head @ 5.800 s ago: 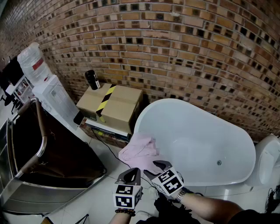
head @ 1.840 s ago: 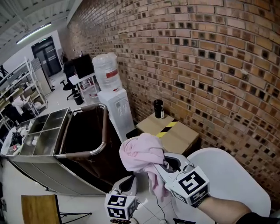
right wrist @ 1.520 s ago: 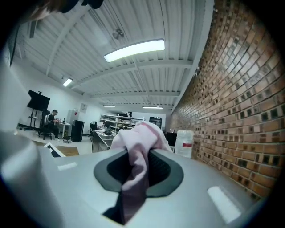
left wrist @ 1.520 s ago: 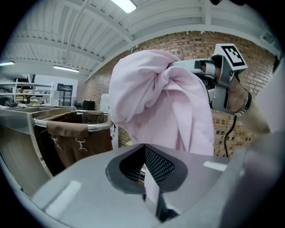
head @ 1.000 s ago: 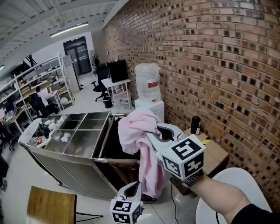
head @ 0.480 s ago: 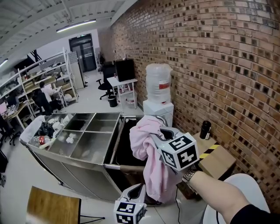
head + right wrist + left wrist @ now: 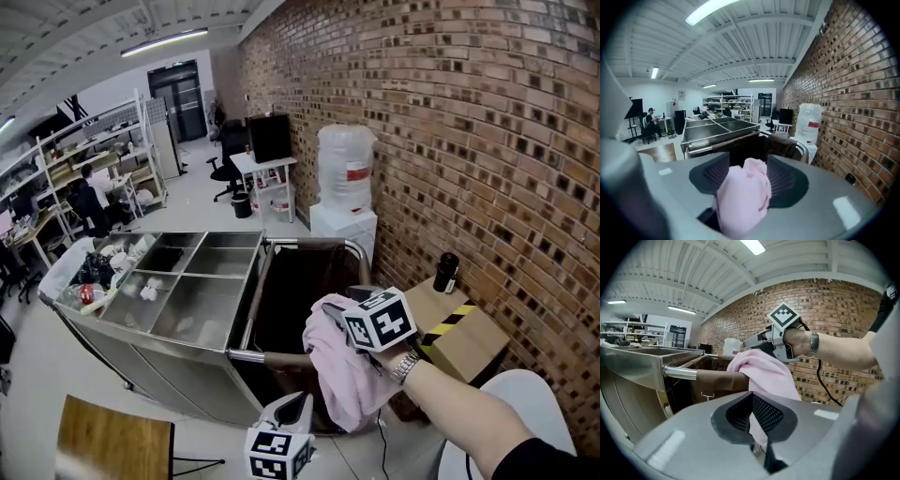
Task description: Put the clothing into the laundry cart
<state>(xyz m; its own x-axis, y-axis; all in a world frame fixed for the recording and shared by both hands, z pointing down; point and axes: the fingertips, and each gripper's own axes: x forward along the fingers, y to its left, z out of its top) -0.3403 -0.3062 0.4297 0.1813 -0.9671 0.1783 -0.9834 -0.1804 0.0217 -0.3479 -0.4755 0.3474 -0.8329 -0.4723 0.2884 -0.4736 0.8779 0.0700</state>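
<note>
Pink garment (image 7: 343, 382), long axis vertical

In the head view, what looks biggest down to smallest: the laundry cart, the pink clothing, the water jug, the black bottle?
1. laundry cart, largest by far.
2. pink clothing.
3. water jug; the clothing hangs nearer the camera, so the order of these two is unsure.
4. black bottle, smallest.

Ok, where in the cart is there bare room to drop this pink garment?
The brown bag, between the steel compartments and the curved rail, looks empty. The nearest compartment is mostly bare; the left-end bin is cluttered.
</note>
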